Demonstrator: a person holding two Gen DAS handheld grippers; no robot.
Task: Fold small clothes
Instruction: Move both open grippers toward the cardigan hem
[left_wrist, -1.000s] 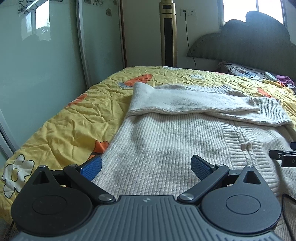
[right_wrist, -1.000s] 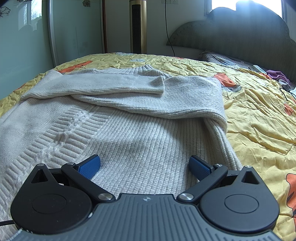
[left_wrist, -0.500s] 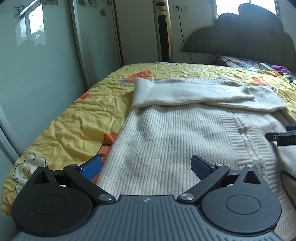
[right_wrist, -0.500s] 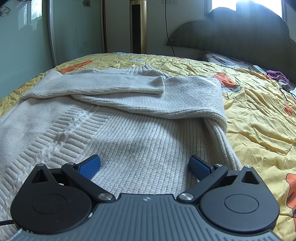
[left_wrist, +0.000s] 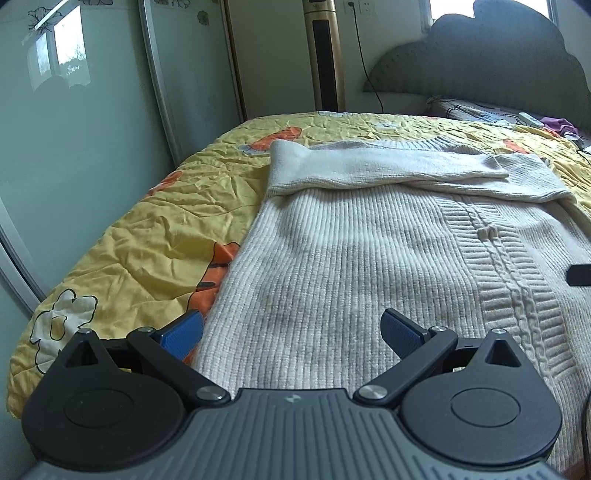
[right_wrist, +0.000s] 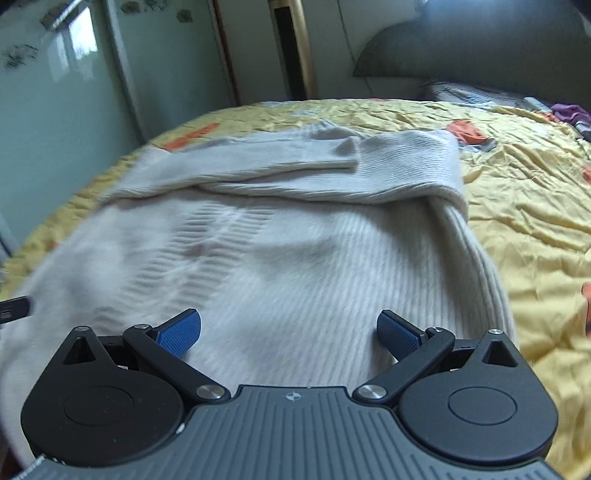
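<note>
A cream knitted sweater (left_wrist: 369, 266) lies flat on the yellow bedspread (left_wrist: 155, 229), both sleeves folded across its far end. My left gripper (left_wrist: 291, 334) hangs open over the sweater's near left edge, nothing between its blue pads (left_wrist: 400, 334). In the right wrist view the same sweater (right_wrist: 295, 266) fills the middle, blurred by motion. My right gripper (right_wrist: 289, 332) is open above the sweater's near right part, holding nothing. The tip of the other gripper (left_wrist: 580, 275) shows at the right edge of the left view.
A glass sliding wardrobe door (left_wrist: 74, 129) runs along the bed's left side. A gold tower fan (left_wrist: 327, 55) stands by the far wall. The grey padded headboard (left_wrist: 480, 62), a pillow and small items (left_wrist: 546, 123) are at the far right.
Both grippers have risen and drawn back from the sweater's hem, still open. The right view now tilts and blurs with motion; the sweater has not moved.
</note>
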